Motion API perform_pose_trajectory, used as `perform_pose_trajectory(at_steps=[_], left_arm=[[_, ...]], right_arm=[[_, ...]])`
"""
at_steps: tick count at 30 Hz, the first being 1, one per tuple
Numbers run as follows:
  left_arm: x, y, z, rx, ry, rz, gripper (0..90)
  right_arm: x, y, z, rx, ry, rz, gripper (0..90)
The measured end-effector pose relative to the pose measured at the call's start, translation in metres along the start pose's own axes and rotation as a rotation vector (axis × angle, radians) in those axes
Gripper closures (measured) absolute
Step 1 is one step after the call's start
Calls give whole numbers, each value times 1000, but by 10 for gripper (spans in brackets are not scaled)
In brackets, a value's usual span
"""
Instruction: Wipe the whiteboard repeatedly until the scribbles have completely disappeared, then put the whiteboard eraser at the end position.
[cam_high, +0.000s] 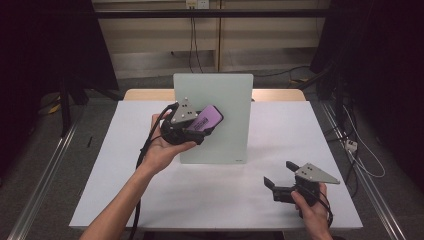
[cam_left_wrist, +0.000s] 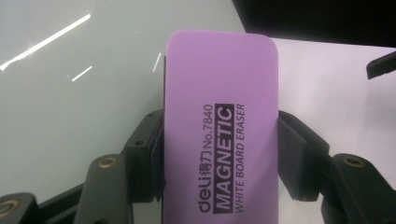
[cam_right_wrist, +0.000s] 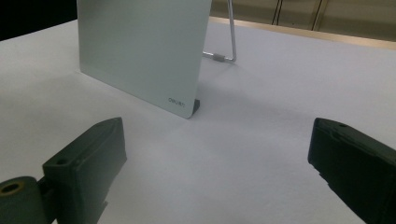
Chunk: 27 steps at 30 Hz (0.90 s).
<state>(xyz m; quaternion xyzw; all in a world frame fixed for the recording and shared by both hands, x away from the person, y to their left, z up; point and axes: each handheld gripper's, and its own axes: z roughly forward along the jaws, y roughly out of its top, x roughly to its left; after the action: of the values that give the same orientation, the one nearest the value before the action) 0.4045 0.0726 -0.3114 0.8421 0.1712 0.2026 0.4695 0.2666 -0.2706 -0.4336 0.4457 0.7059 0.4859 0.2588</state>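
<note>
My left gripper (cam_high: 202, 126) clamps the purple eraser (cam_left_wrist: 219, 126) by its long edges, long axis running out past the fingers, held up just before the upright whiteboard (cam_high: 225, 100) at centre table. My right gripper (cam_high: 277, 181) waits wide open, near right.

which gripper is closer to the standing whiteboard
Left. The left gripper holds the purple eraser up in front of the whiteboard face. The right gripper sits low over the table, open, off the board's lower right corner.
</note>
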Motion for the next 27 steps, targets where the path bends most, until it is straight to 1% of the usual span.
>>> perform_pose_trajectory(at_steps=[1,4,5,7,8,9,11,12,14,15,16,19,20,21,23,24,25,27], left_arm=[[0,-1,-1,8,4,6,408],[1,-4,-3,4,3,-5,408],[1,-5,-3,2,0,-16,408],[1,-7,-4,6,-1,-16,408],[1,-9,-5,3,-2,-24,408],[1,-10,-5,9,-6,-14,408],[1,-13,-6,13,-17,-27,408],[1,-15,-7,10,-29,-46,408],[1,-18,-6,26,-49,-61,408],[0,-19,-6,39,-55,-56,408],[-2,-20,-5,39,-69,-60,408],[-7,-23,-4,54,-84,-41,408],[-9,-24,-4,59,-94,-45,408],[-10,-24,-4,67,-102,-37,408],[-13,-23,-3,87,-106,-30,408],[-13,-23,-2,99,-116,-28,408],[-14,-23,-1,107,-128,-35,408],[-17,-25,1,155,-148,-36,408]], right_arm=[[0,0,0,1,0,0,40],[-1,0,-1,-4,-1,5,40],[-1,-1,-2,-5,-2,7,40],[-2,-1,-2,-5,-2,6,40],[-1,-1,-2,-4,-2,5,39],[-1,-1,-2,-4,0,6,40],[-1,-1,-2,-3,-1,5,40],[-1,0,-2,-5,-1,8,40],[-2,0,-2,-3,-3,11,39],[-2,0,-1,-3,-3,11,40],[-2,0,-1,-3,-4,15,40],[-2,0,1,-1,-5,14,39],[-2,0,1,-2,-4,14,39],[-2,0,1,-2,-3,11,40],[-1,0,1,-1,2,0,40],[-1,0,0,0,4,-4,39],[0,0,-1,-3,4,0,39],[0,0,-3,-7,8,4,38]])
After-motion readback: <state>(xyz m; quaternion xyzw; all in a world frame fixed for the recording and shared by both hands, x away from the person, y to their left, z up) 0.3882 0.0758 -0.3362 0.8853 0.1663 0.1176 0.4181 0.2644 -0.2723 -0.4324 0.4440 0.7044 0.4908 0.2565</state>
